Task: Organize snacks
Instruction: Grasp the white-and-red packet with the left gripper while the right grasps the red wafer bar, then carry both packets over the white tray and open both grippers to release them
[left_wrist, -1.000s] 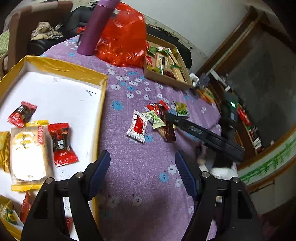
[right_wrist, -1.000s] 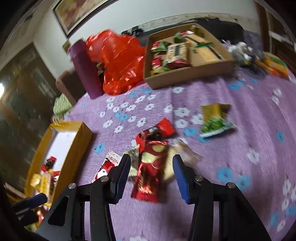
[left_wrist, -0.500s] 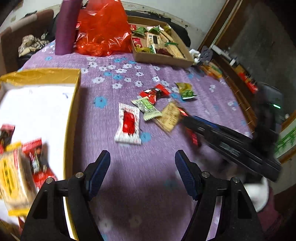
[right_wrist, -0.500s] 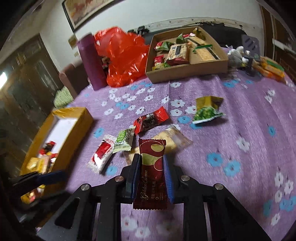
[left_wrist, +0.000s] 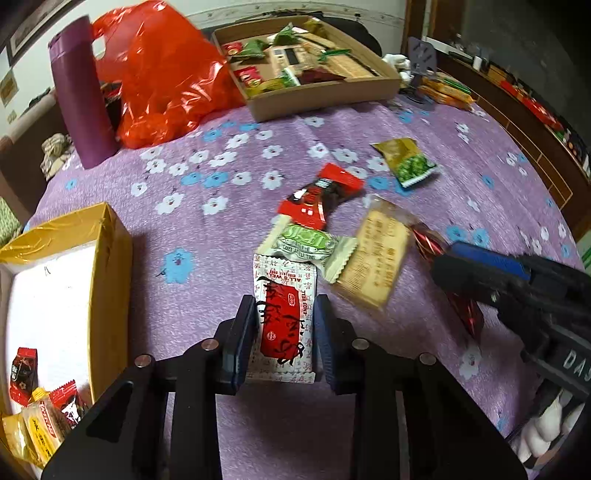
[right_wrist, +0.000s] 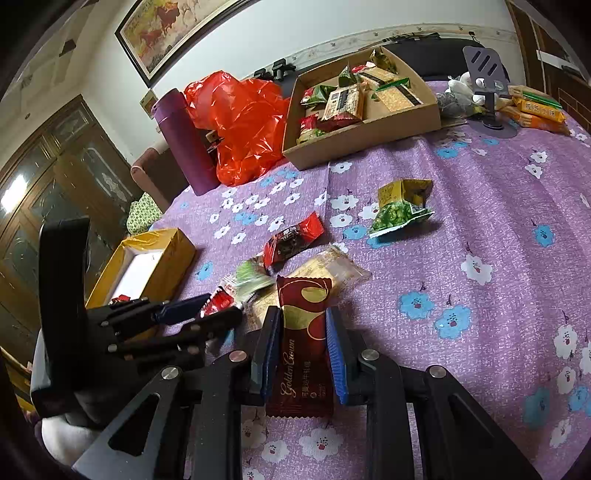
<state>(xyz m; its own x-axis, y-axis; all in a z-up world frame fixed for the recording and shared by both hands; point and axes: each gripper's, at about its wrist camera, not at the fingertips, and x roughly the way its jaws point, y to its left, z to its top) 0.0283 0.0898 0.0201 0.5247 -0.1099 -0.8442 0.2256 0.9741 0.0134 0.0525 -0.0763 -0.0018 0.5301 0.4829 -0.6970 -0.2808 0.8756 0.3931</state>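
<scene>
Bench (left_wrist: 229, 206) under a purple flowered cloth carries everything. Cardboard tray (right_wrist: 373, 140) of sorted snacks at the far side, beside a red plastic bag (left_wrist: 166, 74) and a purple flask (left_wrist: 79, 96). Yellow box (left_wrist: 110, 258) at the near left, already holding a few red and yellow packets.

Right gripper (right_wrist: 301, 354): jaws closed to packet width on the dark red Golden Crown bar (right_wrist: 303, 347), lower end of the wrapper sticking out below the pads. Left gripper (left_wrist: 284, 325): jaws closed down on the white-and-red packet (left_wrist: 284, 314), which appears to lie on the cloth, its far end touching the green-and-white packet (left_wrist: 306, 243).

Loose in the middle: 1 clear-wrapped cracker (left_wrist: 376, 258), 1 red-and-black candy (left_wrist: 317, 199), 1 green pea pouch (left_wrist: 406, 162) set apart.

Risks: both wrappers are slick film gripped across their width, so either could buckle or slide out on the carry. Lifting the white-and-red packet may drag the green-and-white one along. The 2 grippers sit near each other, so crossing paths could knock the pile.

Change against 1.0 s ago: left jaws were wide open and empty near the yellow box; right jaws were open around the bar. At 0.5 s ago the right had closed; the left was open.
</scene>
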